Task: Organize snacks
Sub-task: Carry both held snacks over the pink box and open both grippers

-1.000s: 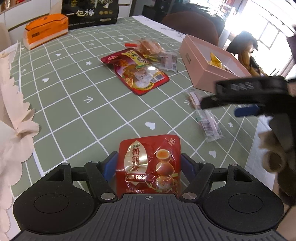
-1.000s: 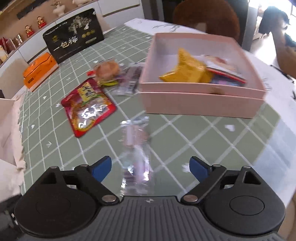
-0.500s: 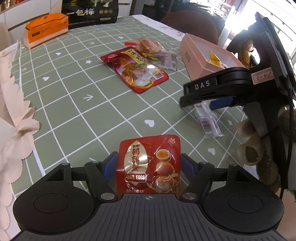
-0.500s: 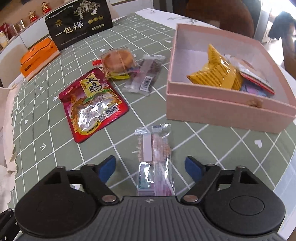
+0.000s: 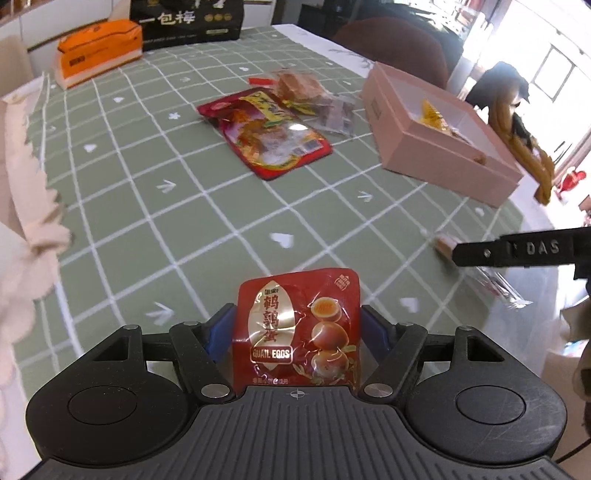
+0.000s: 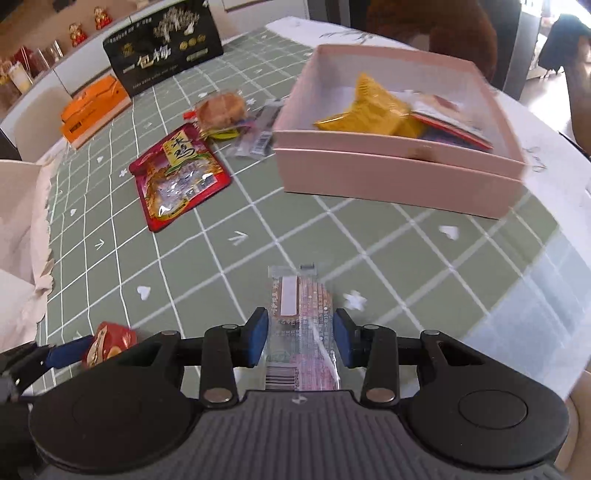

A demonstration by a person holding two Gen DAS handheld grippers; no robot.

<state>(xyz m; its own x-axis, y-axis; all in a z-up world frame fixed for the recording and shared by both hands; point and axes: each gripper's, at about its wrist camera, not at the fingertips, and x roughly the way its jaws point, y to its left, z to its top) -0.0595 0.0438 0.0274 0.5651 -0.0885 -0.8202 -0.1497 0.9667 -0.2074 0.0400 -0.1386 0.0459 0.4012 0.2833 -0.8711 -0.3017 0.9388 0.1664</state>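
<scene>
My left gripper (image 5: 295,328) is shut on a red quail eggs packet (image 5: 297,328), held above the green checked tablecloth. My right gripper (image 6: 300,334) is shut on a clear pink snack bar wrapper (image 6: 301,325). The right gripper also shows at the right edge of the left wrist view (image 5: 517,251). The open pink box (image 6: 388,177) holds a yellow packet (image 6: 373,110) and other snacks; it also shows in the left wrist view (image 5: 424,147). A large red chicken snack pouch (image 5: 266,136) lies mid-table.
A bun in clear wrap (image 6: 221,109) and a small clear packet (image 6: 258,133) lie next to the pouch. An orange box (image 5: 99,51) and a black box (image 5: 188,18) stand at the far edge. Cream cloth (image 5: 22,221) lies at left.
My right gripper has closed on the snack bar wrapper and pulled back toward the table's near edge. My left gripper still holds the quail eggs packet, shifted slightly.
</scene>
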